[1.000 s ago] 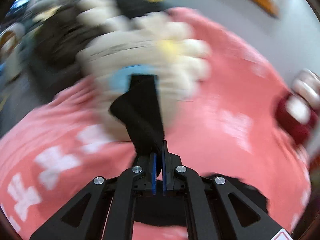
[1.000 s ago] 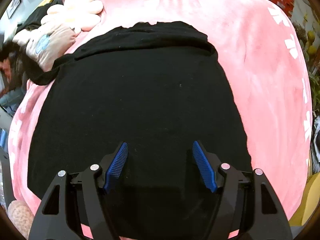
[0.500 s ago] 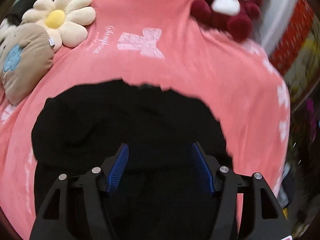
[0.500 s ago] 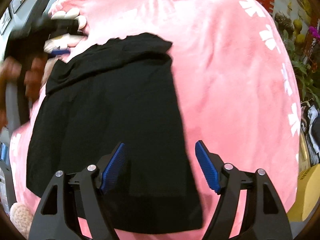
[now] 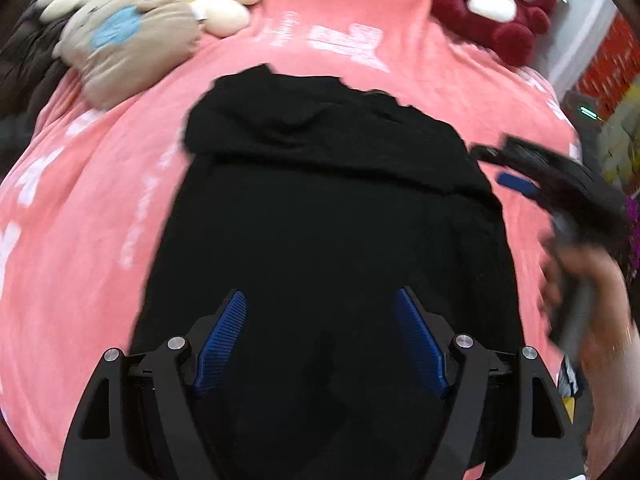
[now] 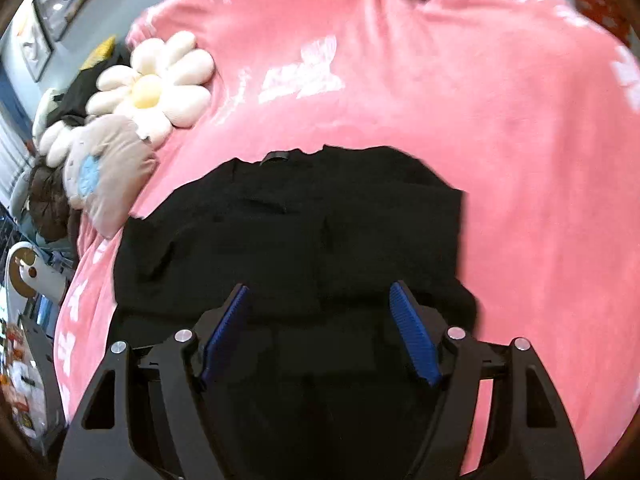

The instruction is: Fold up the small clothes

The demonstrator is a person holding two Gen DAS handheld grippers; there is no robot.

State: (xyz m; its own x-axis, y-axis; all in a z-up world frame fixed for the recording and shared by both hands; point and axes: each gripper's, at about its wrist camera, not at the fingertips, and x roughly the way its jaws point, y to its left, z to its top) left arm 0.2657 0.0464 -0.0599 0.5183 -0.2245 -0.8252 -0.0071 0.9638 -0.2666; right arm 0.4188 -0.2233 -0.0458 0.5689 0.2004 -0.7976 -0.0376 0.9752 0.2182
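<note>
Both grippers are over the bed and both are empty. The left gripper [image 5: 320, 344] has just been opening its jaws; they stand wide apart with nothing between the blue pads, only the black garment [image 5: 328, 208] lying flat underneath. That garment sits in the middle of the pink blanket [image 5: 80, 220], its far end folded back on itself into a thicker band, with a ragged edge along the top. The right gripper [image 6: 320, 332] is released too, jaws spread, hanging above the near part of the same cloth, not pinching it. In the left view the right gripper shows up as a blur at the garment's right edge, a hand [image 5: 588, 292] wrapped round its handle. Beyond the garment, at the far left, a daisy cushion [image 6: 152, 84] lies on the blanket, touching a grey-beige cushion [image 6: 104, 168] with a blue patch. A red and white plush toy [image 5: 500, 8] sits at the far right corner of the bed, well apart from the garment. White prints dot the blanket.
</note>
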